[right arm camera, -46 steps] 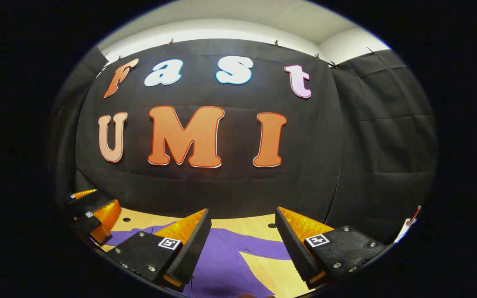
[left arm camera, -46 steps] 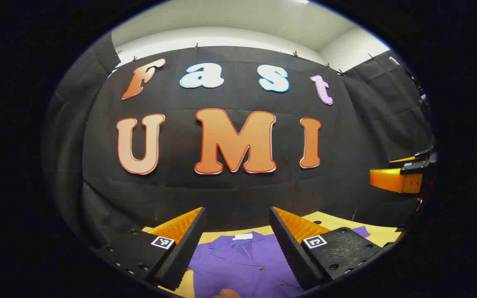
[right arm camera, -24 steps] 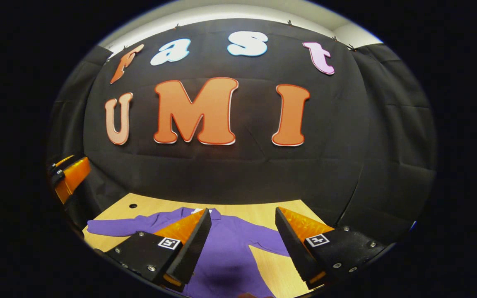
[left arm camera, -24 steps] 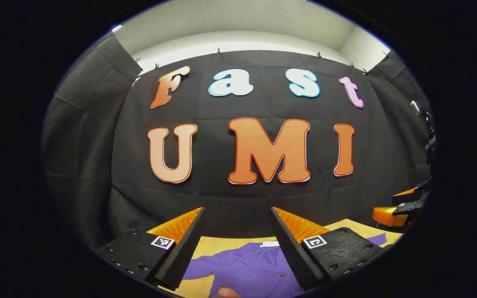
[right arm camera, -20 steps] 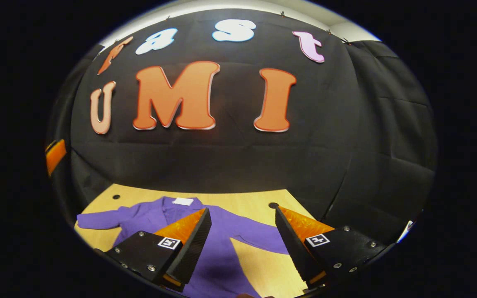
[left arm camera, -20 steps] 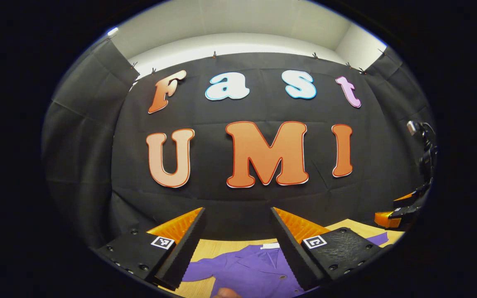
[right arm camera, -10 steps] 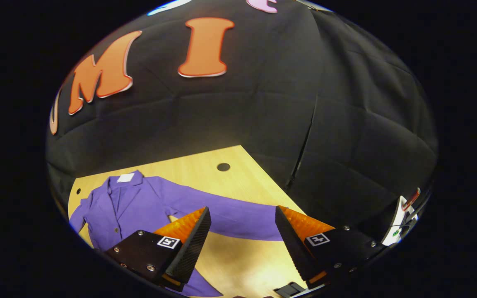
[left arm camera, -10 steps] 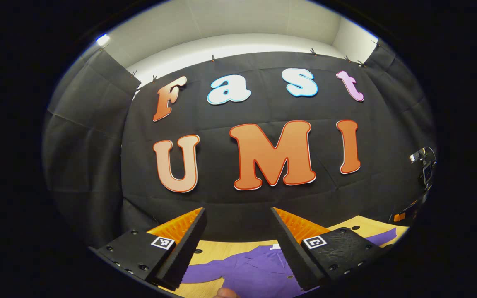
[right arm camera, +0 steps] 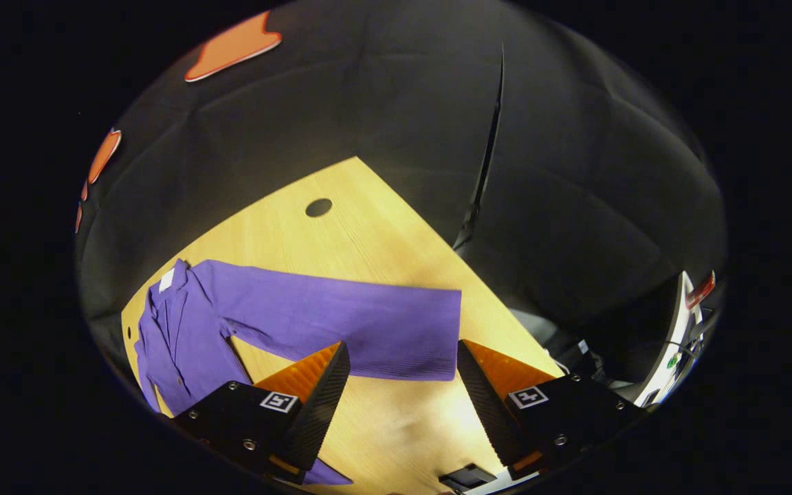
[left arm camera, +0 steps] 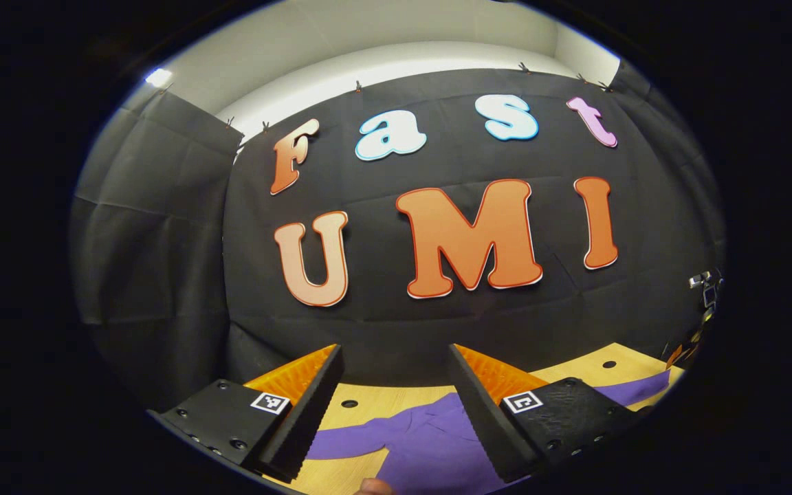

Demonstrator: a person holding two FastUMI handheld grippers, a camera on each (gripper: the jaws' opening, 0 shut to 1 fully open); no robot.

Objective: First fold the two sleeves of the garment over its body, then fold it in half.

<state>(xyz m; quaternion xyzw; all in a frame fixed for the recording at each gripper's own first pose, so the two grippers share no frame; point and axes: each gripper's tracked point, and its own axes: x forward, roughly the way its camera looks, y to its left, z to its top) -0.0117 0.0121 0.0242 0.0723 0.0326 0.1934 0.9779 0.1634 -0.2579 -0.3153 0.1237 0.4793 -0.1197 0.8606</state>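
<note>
A purple long-sleeved button-front garment lies flat on the light wooden table, one sleeve stretched toward three o'clock in the right gripper view. The right gripper hangs spread over the cuff, gripping nothing. The left gripper, also spread and empty, sits above the garment's other sleeve.

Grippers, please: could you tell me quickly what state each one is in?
Left gripper: open, holding nothing.
Right gripper: open, holding nothing.
</note>
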